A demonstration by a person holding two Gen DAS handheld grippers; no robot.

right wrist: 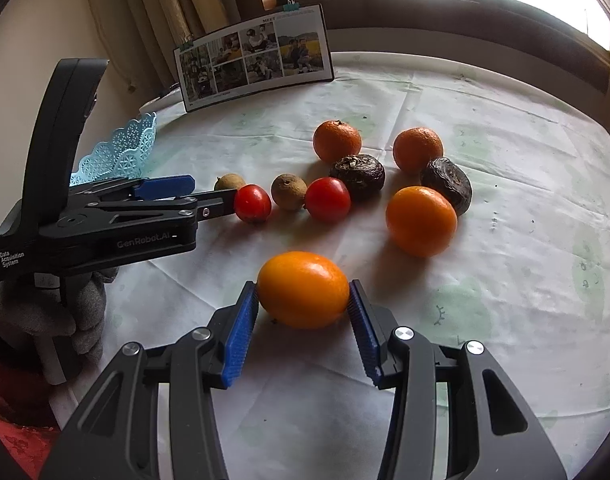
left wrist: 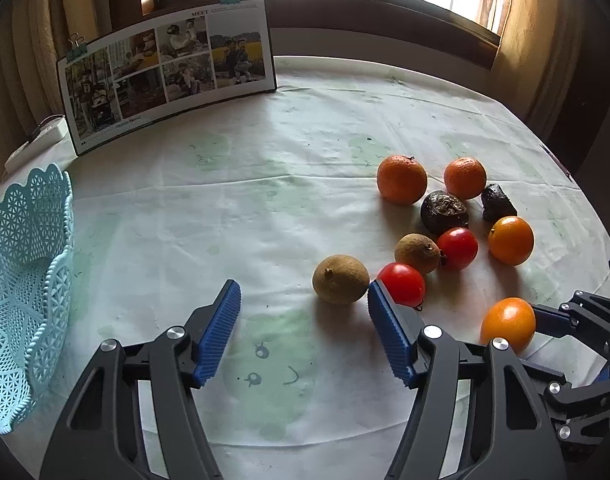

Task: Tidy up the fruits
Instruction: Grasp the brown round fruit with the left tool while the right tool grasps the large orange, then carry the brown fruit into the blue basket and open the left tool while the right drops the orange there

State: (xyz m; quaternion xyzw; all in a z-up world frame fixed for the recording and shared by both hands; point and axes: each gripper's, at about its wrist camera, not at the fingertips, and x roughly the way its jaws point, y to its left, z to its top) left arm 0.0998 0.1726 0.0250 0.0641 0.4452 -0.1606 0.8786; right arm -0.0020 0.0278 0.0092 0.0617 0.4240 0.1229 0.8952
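Observation:
Several fruits lie on the white tablecloth (left wrist: 265,200). My right gripper (right wrist: 303,287) is shut on a yellow-orange fruit (right wrist: 303,290) that rests on the cloth, with both blue pads touching its sides. In the left wrist view the same fruit (left wrist: 509,324) shows at the lower right. My left gripper (left wrist: 303,292) is open and holds nothing. A brown fruit (left wrist: 341,279) lies just ahead of its right fingertip, and a red tomato (left wrist: 403,284) sits right behind that finger. The light blue lattice basket (left wrist: 25,300) stands at the far left.
Beyond lie two mandarins (left wrist: 402,179), two dark wrinkled fruits (left wrist: 444,208), a second brown fruit (left wrist: 418,253), another tomato (left wrist: 457,248) and an orange fruit (left wrist: 511,240). A clipped photo board (left wrist: 169,76) stands at the back. A gloved hand (right wrist: 45,316) holds the left gripper.

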